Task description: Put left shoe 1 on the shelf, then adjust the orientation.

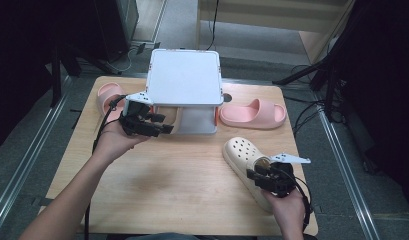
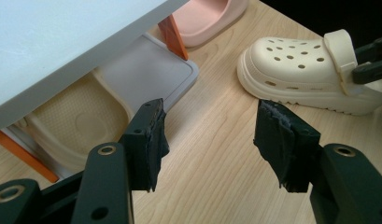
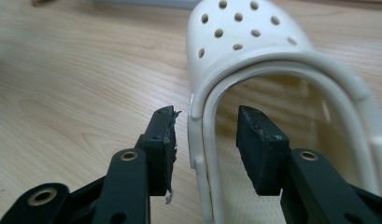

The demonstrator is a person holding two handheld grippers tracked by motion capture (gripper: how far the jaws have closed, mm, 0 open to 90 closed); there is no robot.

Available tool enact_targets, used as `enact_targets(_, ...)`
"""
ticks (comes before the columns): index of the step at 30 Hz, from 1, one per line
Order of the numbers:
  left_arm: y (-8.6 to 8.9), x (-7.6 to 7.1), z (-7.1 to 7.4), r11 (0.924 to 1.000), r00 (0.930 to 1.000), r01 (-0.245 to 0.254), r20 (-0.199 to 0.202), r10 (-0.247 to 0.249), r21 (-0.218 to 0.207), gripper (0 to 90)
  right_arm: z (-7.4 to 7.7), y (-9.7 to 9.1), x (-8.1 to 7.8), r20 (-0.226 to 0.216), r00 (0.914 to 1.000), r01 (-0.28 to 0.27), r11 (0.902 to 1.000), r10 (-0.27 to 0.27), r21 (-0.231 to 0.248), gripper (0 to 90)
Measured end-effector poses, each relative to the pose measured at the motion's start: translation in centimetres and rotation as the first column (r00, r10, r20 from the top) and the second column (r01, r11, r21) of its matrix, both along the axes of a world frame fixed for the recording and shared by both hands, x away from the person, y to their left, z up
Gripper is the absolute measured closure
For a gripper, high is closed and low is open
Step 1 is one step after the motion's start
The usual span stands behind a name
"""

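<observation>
Now | right gripper (image 3: 205,140): jaws apart, straddling clog (image 1: 247,165) side wall, pads clear | left gripper (image 2: 209,140): wide open, empty, near rack (image 1: 184,80) | clog: on table (image 1: 182,170), front right

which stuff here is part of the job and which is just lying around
In the job:
- cream clog, its side wall between the open right gripper
- matching cream clog on the white rack's lower shelf
- left gripper, open by the rack

Lying about:
- pink slide right of the rack
- pink slide left of it
</observation>
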State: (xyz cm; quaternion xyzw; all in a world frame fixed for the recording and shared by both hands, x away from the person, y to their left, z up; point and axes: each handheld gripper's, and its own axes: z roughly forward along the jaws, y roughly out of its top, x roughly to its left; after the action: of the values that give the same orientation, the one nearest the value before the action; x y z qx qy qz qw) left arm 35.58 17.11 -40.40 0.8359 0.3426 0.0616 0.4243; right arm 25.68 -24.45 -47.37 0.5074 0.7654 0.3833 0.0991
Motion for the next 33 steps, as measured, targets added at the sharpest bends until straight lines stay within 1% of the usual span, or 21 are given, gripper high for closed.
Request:
enact_targets(1, -0.1, 0.1, 0.0, 1.0000, 1.0000, 0.000, -0.004, 0.000, 0.007, 43.1, -0.3, 0.3, 0.3, -0.011, 0.9999, -0.006, 0.9999, 0.006, -0.011, 58.7)
enact_targets(3, -0.2, 0.1, -0.1, 0.9999, 1.0000, 0.007, -0.001, -0.007, 0.009, 43.1, -0.7, 0.8, 0.9, -0.033, 0.9994, -0.014, 0.9998, 0.014, -0.015, 60.0)
enact_targets(5, -0.3, 0.1, -0.1, 0.9999, 0.9999, 0.011, -0.003, -0.011, 0.009, 43.2, -1.1, 1.3, 1.5, -0.043, 0.9988, -0.023, 0.9995, 0.022, -0.023, 62.3)
enact_targets(8, -0.4, 0.2, -0.3, 0.9996, 0.9999, 0.016, -0.006, -0.016, 0.022, 43.2, -1.4, 1.6, 2.1, -0.062, 0.9979, -0.022, 0.9993, 0.020, -0.029, 71.4)
enact_targets(9, -0.4, 0.2, -0.3, 0.9996, 0.9999, 0.014, -0.008, -0.014, 0.024, 43.1, -1.5, 1.6, 2.4, -0.070, 0.9974, -0.016, 0.9996, 0.014, -0.022, 75.0)
enact_targets(10, -0.4, 0.2, -0.4, 0.9996, 0.9999, 0.013, -0.010, -0.013, 0.025, 43.1, -1.5, 1.7, 2.5, -0.070, 0.9973, -0.022, 0.9997, 0.021, -0.012, 77.3)
enact_targets(12, -0.5, 0.2, -0.4, 0.9995, 0.9998, 0.017, -0.009, -0.017, 0.027, 43.3, -1.4, 2.0, 2.5, -0.061, 0.9980, -0.019, 0.9996, 0.018, -0.022, 77.7)
enact_targets(13, -0.5, 0.2, -0.5, 0.9995, 0.9999, 0.016, -0.007, -0.015, 0.028, 43.4, -1.3, 2.2, 2.6, -0.068, 0.9976, -0.018, 0.9993, 0.015, -0.032, 77.8)
enact_targets(14, -0.5, 0.2, -0.5, 0.9994, 0.9998, 0.016, -0.008, -0.015, 0.031, 43.6, -1.2, 2.2, 2.6, -0.063, 0.9979, -0.014, 0.9993, 0.012, -0.033, 77.9)
enact_targets(16, -0.4, 0.2, -0.5, 0.9995, 0.9998, 0.016, -0.009, -0.016, 0.028, 44.0, -1.0, 2.2, 2.5, -0.057, 0.9983, -0.012, 0.9997, 0.011, -0.021, 77.9)
enact_targets(19, -0.4, 0.2, -0.7, 0.9994, 0.9998, 0.012, -0.014, -0.012, 0.031, 45.1, -0.5, 2.1, 2.4, -0.051, 0.9986, -0.010, 0.9997, 0.011, 0.021, 77.8)
enact_targets(20, -0.4, 0.2, -0.7, 0.9992, 0.9998, 0.017, -0.015, -0.016, 0.035, 45.5, -0.4, 2.2, 2.4, -0.051, 0.9986, -0.013, 0.9996, 0.014, 0.024, 77.8)
enact_targets(22, -0.3, 0.1, -0.8, 0.9991, 0.9998, 0.018, -0.013, -0.018, 0.039, 46.3, -0.3, 2.6, 2.4, -0.043, 0.9986, -0.027, 0.9991, 0.029, 0.032, 77.8)
enact_targets(24, -0.3, 0.1, -0.9, 0.9993, 0.9997, 0.015, -0.021, -0.014, 0.036, 46.8, -0.1, 3.1, 2.3, -0.033, 0.9981, -0.051, 0.9982, 0.052, 0.033, 77.8)
enact_targets(26, -0.3, -0.1, -1.0, 0.9990, 0.9996, 0.013, -0.025, -0.012, 0.043, 46.8, 0.0, 3.7, 2.4, -0.028, 0.9967, -0.075, 0.9966, 0.076, 0.035, 77.7)
enact_targets(30, -0.2, -0.4, -1.3, 0.9988, 0.9995, 0.009, -0.031, -0.007, 0.047, 46.9, 0.1, 5.2, 2.6, -0.023, 0.9920, -0.123, 0.9916, 0.124, 0.041, 77.7)
enact_targets(33, -0.1, -0.7, -1.6, 0.9986, 0.9996, 0.006, -0.030, -0.004, 0.053, 47.0, 0.2, 6.8, 2.9, -0.016, 0.9857, -0.167, 0.9853, 0.168, 0.035, 77.6)
